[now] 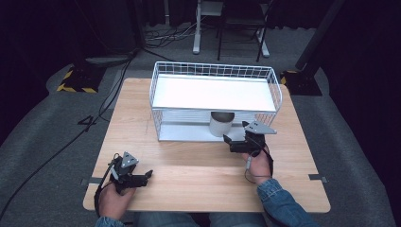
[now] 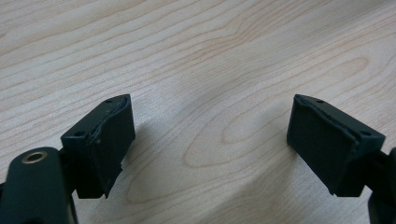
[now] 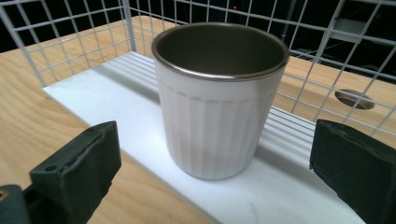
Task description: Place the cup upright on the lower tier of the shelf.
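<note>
Two grippers are ours to work with here, and one of them is doing the business. In the high view our right gripper sits just right of centre, pointing at the white cup that stands upright on the lower shelf of the white wire rack, at the shelf's front edge and under the upper tray. In the right gripper view the cup stands in the middle of the frame, with one black pad at lower left and the other at lower right; the jaws are spread wide, wider than the cup, and touch nothing. The cup lies ahead of the pads, not yet between them. We judge the step in hand to be the approach for a grasp of the cup. The next move, as we read it, calls for sliding forward until the pads flank the ribbed wall on both sides, keeping low enough to clear the tray above, then closing evenly so the cup does not tip or skid on the smooth shelf. Our left gripper rests at the lower left of the high view on the wooden table, well apart from the rack; in the left gripper view its jaws stand wide over bare wood, holding nothing.
</note>
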{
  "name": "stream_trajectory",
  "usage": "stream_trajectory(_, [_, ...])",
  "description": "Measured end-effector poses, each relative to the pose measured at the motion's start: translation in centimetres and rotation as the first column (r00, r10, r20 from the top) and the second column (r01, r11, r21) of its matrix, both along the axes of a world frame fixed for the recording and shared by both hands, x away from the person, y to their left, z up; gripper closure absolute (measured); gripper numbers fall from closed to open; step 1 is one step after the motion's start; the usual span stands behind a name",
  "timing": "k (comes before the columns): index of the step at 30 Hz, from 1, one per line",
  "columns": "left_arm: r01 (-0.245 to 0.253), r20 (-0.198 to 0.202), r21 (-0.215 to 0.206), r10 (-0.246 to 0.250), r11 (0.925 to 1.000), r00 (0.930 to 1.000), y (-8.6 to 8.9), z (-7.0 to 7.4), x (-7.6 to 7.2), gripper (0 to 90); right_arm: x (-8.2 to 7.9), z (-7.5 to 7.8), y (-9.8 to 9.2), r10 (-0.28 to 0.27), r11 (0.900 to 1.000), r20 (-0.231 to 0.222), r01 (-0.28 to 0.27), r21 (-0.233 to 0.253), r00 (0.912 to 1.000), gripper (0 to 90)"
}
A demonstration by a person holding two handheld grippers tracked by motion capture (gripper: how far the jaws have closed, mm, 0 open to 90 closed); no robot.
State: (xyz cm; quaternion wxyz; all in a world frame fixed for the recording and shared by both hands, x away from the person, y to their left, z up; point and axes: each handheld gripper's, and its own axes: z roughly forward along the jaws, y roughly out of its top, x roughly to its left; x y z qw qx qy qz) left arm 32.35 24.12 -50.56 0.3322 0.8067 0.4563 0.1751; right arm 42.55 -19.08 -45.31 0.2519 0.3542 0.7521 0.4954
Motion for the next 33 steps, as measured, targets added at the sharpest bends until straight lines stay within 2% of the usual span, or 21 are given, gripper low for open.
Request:
stream_trajectory(6, [0.0,0.0,0.0,0.0,1.0,1.0,0.0,0.0,0.0,15.6,-1.2,1.0,-1.6,0.023,1.0,-0.015,-0.023,0.01,0.9996,2.2])
stream_trajectory(12, [-0.012,-0.002,-0.005,0.011,0.9999,0.9999,-0.1,0.0,0.2,15.6,-2.6,1.7,-3.9,0.016,1.0,-0.032,-0.016,0.01,0.9994,2.2])
stream_trajectory(13, [-0.01,-0.002,-0.001,0.01,0.9999,0.9999,-0.1,0.0,0.2,15.6,-3.0,2.0,-4.9,0.012,1.0,-0.039,-0.011,0.01,0.9992,2.2])
stream_trajectory(14, [-0.008,-0.001,-0.002,0.008,1.0,1.0,-0.1,0.0,0.3,15.6,-3.0,2.0,-4.9,0.012,1.0,-0.039,-0.011,0.01,0.9992,2.2])
stream_trajectory(21, [-0.012,-0.002,-0.002,0.012,0.9999,0.9999,-0.3,0.0,0.7,15.6,-4.4,2.7,-8.0,-0.015,1.0,-0.083,0.014,-0.019,0.9964,2.2])
stream_trajectory(27, [-0.018,-0.006,-0.006,0.018,0.9998,0.9998,-0.3,0.0,0.7,15.6,-5.1,2.6,-9.8,-0.032,0.998,-0.135,0.025,-0.05,0.9904,2.2])
stream_trajectory(28, [-0.018,-0.006,-0.006,0.018,0.9998,0.9998,-0.3,0.0,0.7,15.6,-5.2,2.4,-10.3,-0.033,0.998,-0.157,0.024,-0.064,0.9871,2.2])
stream_trajectory(29, [-0.018,-0.006,-0.006,0.018,0.9998,0.9998,-0.3,0.0,0.7,15.6,-5.2,2.4,-10.3,-0.033,0.998,-0.157,0.024,-0.064,0.9871,2.2])
stream_trajectory(30, [-0.018,-0.006,-0.006,0.018,0.9998,0.9998,-0.3,0.0,0.7,15.6,-5.3,2.0,-10.7,-0.021,0.997,-0.182,0.008,-0.074,0.9832,2.2])
stream_trajectory(33, [-0.019,-0.006,-0.007,0.019,0.9998,0.9998,-0.3,0.0,0.7,15.6,-5.4,1.5,-11.3,-0.025,0.995,-0.184,0.007,-0.097,0.9827,3.0])
